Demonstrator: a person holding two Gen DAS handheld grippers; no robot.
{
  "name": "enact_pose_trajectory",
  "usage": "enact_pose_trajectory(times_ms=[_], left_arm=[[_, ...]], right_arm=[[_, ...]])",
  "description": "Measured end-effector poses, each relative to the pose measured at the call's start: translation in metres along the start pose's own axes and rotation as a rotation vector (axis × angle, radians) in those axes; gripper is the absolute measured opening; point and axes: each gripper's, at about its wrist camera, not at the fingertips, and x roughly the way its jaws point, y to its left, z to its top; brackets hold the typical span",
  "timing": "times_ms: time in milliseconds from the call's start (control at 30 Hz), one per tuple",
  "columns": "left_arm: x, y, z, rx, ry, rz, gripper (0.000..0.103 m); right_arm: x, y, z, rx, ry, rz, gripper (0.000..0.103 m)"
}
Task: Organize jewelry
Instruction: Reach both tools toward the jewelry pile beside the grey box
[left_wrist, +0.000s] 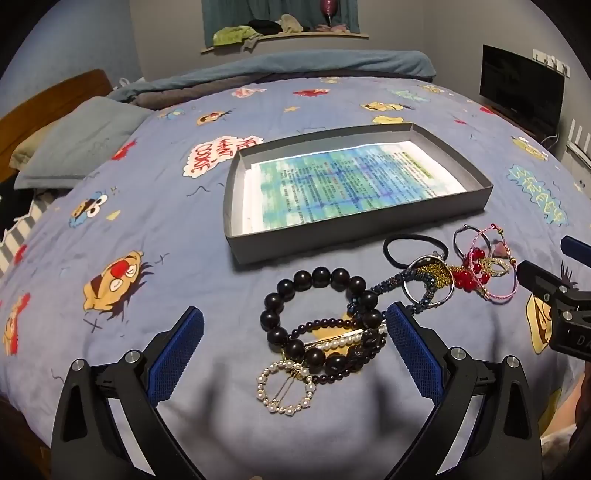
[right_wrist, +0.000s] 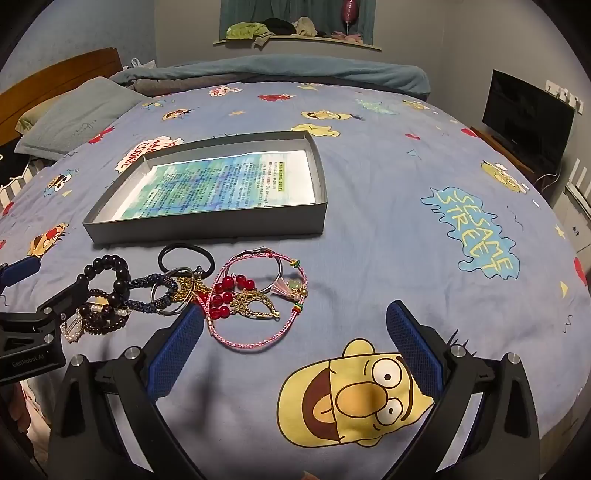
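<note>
A pile of jewelry lies on the bed in front of a shallow grey box (left_wrist: 236, 195) (right_wrist: 321, 177) lined with a printed sheet. A black bead bracelet (left_wrist: 317, 275) (right_wrist: 118, 269), a pearl hair clip (left_wrist: 284, 387), a black hair tie (left_wrist: 413, 240) (right_wrist: 184, 251), a red bead piece (left_wrist: 469, 275) (right_wrist: 225, 290) and a pink cord bracelet (left_wrist: 498, 295) (right_wrist: 258, 341) lie there. My left gripper (left_wrist: 295, 328) is open over the black beads and pearl clip. My right gripper (right_wrist: 295, 325) is open just right of the pink bracelet.
The blue Sesame Street bedspread (right_wrist: 406, 221) covers the bed. A grey pillow (left_wrist: 85, 140) and wooden headboard (left_wrist: 48, 107) are at the far left. A folded blanket (left_wrist: 295, 70) lies at the far edge. A dark screen (right_wrist: 528, 118) stands at the right.
</note>
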Motion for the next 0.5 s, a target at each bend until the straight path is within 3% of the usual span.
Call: enact_pose_trajectory(times_ms=[267,500], left_arm=[[0.003,0.015,-0.004,-0.015,-0.009,-0.033,0.098],[0.002,0.032,-0.009,0.037,-0.044,-0.028,0.098]], right_arm=[[0.003,-0.004,-0.002,-0.027,0.010,0.048,0.098],[-0.003,-0.021,-0.005,-0.015,-0.054,0.122,0.098]])
